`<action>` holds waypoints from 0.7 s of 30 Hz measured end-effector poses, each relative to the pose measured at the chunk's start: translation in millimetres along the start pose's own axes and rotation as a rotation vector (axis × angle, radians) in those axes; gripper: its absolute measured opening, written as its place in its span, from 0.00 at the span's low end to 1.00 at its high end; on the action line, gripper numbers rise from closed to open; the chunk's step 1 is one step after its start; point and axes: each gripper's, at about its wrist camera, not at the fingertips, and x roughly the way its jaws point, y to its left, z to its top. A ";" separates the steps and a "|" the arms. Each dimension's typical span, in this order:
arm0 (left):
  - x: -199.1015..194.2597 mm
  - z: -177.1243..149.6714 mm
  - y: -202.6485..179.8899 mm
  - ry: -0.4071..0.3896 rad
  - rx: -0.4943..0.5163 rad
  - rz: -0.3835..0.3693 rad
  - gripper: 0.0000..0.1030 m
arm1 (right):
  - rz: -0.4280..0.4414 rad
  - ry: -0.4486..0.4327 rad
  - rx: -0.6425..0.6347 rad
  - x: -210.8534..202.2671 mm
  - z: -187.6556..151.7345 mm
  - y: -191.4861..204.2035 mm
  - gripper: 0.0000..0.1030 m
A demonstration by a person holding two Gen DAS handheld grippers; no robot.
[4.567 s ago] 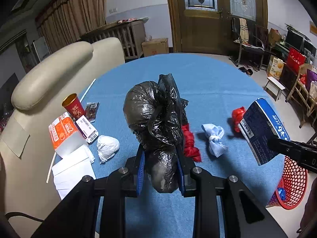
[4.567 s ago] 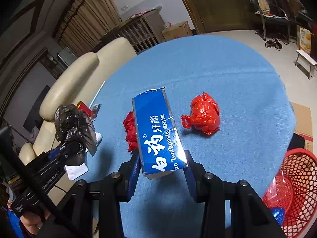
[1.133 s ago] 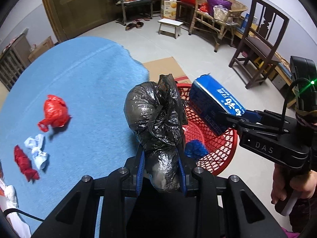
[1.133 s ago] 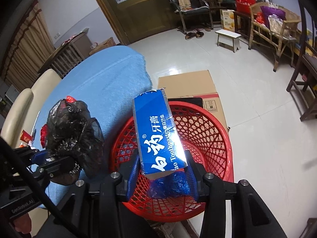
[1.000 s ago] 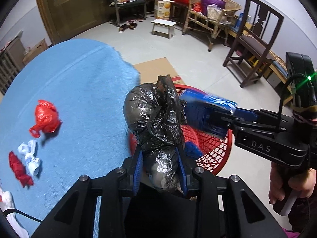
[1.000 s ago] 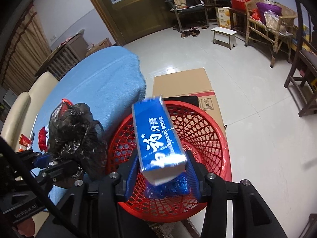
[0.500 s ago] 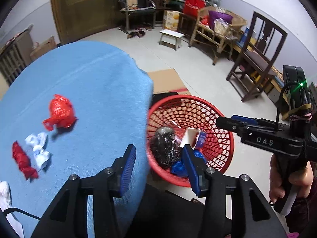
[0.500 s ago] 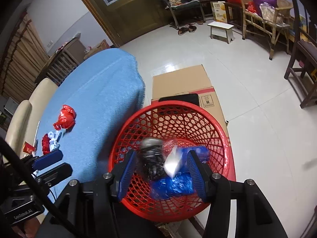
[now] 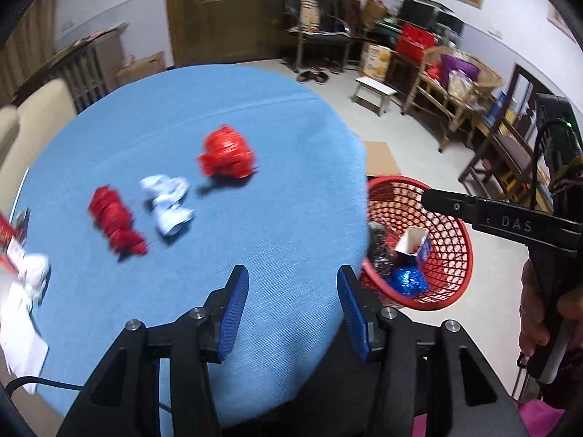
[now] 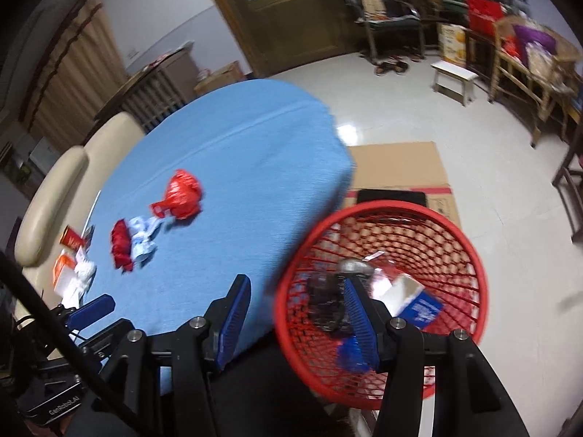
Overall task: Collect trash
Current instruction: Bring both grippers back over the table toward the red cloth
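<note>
Left gripper: the left gripper (image 9: 292, 304) hangs over the near edge of the round blue-clothed table (image 9: 277, 138), blue pads apart and nothing between them.
Right gripper: the right gripper (image 10: 297, 315) has its jaws parted and empty too, poised above the table edge and the rim of the red mesh plastic basket (image 10: 477, 255).
Basket: it sits on the floor just beside the table, already holding a crumpled black plastic bag (image 10: 324, 306), a blue-and-white toothpaste carton (image 10: 419, 300) and a shiny blue wrapper (image 9: 408, 280).
Next trash: a knotted red plastic bag (image 9: 227, 154), a pale blue-white crumpled wad (image 9: 167, 204) and a dark red twisted bundle (image 9: 114, 220) lie in a loose row mid-table, well ahead of both grippers.
Handling: by the look of them, all three are light, soft and crushable; thin plastic may slip, so pinch across the bulk or at the knot, not a loose tail.
Far side: white paper scraps (image 9: 27, 273) and an orange carton (image 10: 62, 269) sit at the table's left edge, nearer the left gripper.
</note>
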 end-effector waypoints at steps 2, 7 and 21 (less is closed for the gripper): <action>-3.2 -4.3 13.1 -0.002 -0.040 0.007 0.50 | 0.009 0.006 -0.027 3.4 0.1 13.6 0.55; -19.1 -19.9 52.5 -0.040 -0.105 0.066 0.50 | 0.032 0.045 -0.102 19.0 -1.1 53.7 0.55; -41.8 -79.3 180.2 -0.047 -0.386 0.294 0.50 | 0.098 0.115 -0.227 55.2 -6.7 130.4 0.55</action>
